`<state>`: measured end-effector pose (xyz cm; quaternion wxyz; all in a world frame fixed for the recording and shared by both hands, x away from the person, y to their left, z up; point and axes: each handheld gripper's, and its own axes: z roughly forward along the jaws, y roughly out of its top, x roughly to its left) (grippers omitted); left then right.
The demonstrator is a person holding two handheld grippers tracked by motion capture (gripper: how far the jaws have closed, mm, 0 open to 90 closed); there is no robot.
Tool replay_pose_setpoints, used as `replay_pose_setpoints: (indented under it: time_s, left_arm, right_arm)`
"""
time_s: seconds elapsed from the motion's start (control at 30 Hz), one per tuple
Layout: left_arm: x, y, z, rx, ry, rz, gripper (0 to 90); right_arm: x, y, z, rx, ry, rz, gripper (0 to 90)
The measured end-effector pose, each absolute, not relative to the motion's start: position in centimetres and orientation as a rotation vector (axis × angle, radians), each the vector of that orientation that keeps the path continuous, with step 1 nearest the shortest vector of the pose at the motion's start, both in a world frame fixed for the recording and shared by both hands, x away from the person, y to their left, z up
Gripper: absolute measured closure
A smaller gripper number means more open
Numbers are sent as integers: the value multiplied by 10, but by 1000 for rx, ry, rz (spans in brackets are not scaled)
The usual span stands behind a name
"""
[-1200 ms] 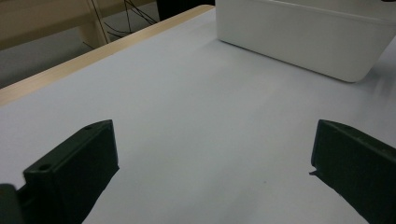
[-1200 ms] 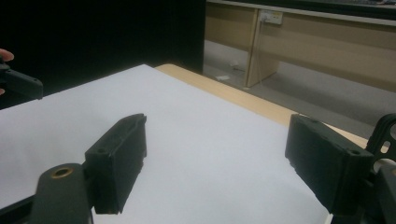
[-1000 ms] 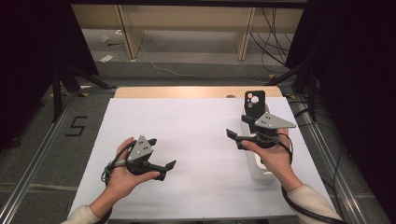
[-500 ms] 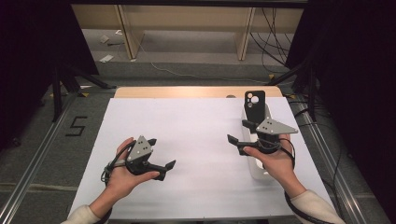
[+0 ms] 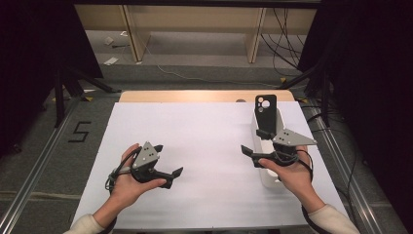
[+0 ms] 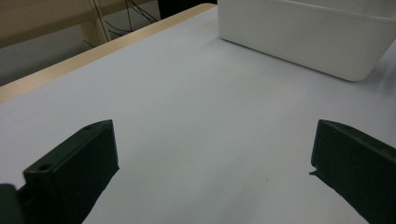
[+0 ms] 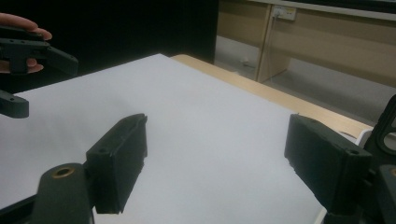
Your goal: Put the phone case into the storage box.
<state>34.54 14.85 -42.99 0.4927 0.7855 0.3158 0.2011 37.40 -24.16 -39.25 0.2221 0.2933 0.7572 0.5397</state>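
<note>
The white box, a long, smooth, matte container with rounded corners, serves as the landmark; it lies on the right part of the table, which is covered by a flat white sheet with a strip of pale wood showing along its far edge.

Well to the left of the box, the left tool sits in the person's left hand, low over the bare sheet. It is made of hard black plastic with a grey three-cornered plate on top. In the left gripper view its two blocky, flat-faced jaws stand wide apart with only white sheet between them, so it holds nothing; the box's smooth side wall appears beyond them.

Standing upright at the far end of the box is a black phone case, thin and rectangular, with round camera cut-outs near its top.

Right above the box's middle, the right tool is held in the right hand, its tips pointing left. Its jaws are spread wide and empty too, as the right gripper view shows, with plain sheet between them. The case's edge shows at the right of that view, close beside one jaw; whether they touch I cannot tell.
</note>
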Motion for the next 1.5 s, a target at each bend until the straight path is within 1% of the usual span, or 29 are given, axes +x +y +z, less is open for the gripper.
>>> replay_pose_setpoints:
  time_s: [0.7,1.5]
  left_arm:
    - [344,166,-431,1896,797,502,0]
    - [344,164,-432,1899,795,498,0]
  right_arm:
    - [365,-253,-396,802,2086,1500,220]
    - [360,-262,-403,812,2088,1493,219]
